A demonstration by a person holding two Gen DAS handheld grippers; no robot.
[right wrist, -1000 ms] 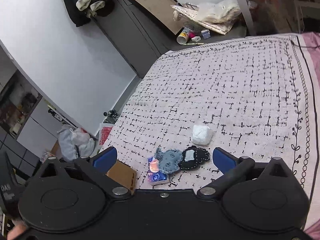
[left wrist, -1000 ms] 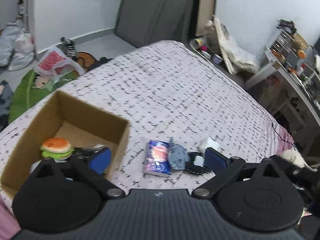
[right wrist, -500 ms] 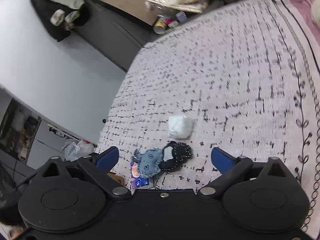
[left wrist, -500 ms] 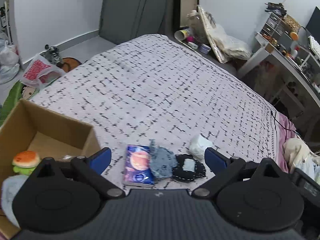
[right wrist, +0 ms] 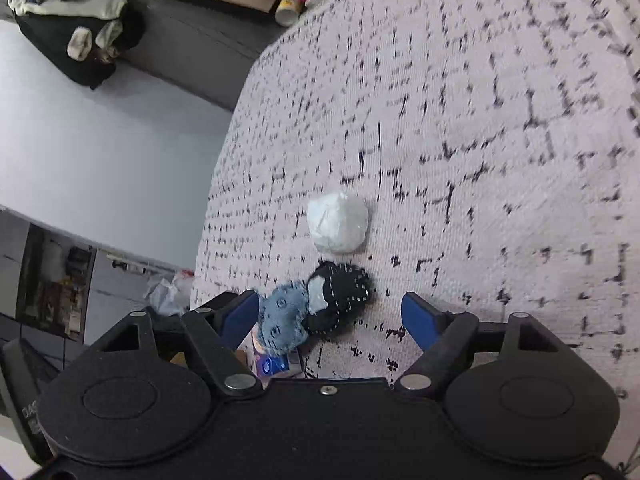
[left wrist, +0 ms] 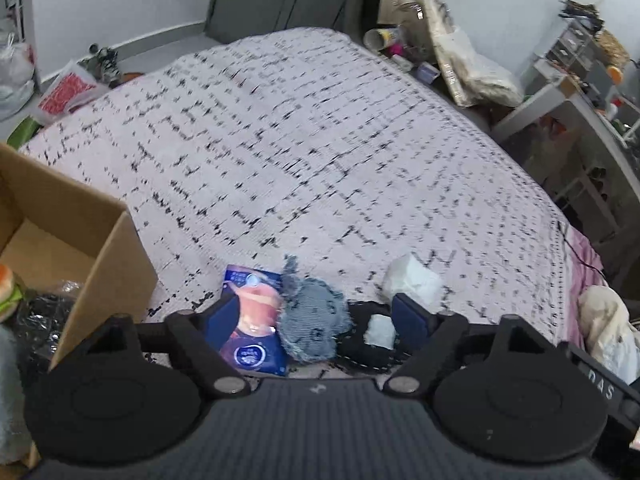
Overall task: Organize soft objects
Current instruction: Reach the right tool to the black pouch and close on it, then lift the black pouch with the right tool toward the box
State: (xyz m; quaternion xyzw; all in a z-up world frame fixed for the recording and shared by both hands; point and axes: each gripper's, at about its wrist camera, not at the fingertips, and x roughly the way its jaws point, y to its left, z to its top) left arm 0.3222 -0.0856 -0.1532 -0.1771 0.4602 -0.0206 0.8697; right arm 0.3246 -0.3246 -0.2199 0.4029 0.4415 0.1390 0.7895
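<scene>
Brown cardboard box (left wrist: pixel 100 240) left of my closing left gripper (left wrist: pixel 312 314) and right gripper (right wrist: pixel 328 316); both straddle blue denim plush (left wrist: pixel 312 320), ungripped, nearer than before.

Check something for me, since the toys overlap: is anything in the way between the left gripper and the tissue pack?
Partly. The blue denim toy overlaps the tissue pack's right edge, between the closing jaws of the left gripper. The pack's other sides look clear.

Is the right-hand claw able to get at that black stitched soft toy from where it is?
Probably yes. The right gripper is closing with the black toy between its fingers, nothing above it. The denim-blue toy touches it and may get pinched too.
</scene>
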